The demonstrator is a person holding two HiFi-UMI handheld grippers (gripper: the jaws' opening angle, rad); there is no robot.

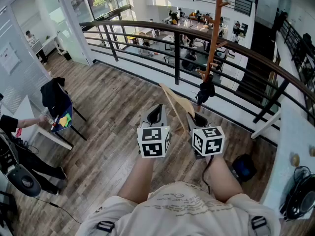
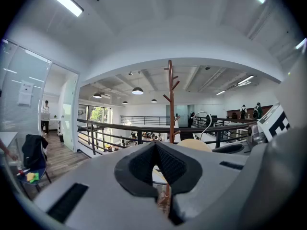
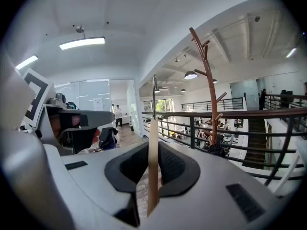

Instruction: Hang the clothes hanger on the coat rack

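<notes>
1. The right gripper (image 1: 197, 118), at centre frame in the head view, is clamped on the wooden clothes hanger (image 1: 175, 103), whose flat body stands edge-on between its jaws (clearest in the right gripper view).
2. The left gripper (image 1: 155, 113), just left of it, has its jaws closed together, holding nothing.
3. The coat rack (image 1: 214, 28) rises at upper centre-right, by the railing (image 1: 123, 25), apart from the hanger.

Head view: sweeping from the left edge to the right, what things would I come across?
black jacket → left gripper → wooden hanger → right gripper → dark blue object on the floor
</notes>
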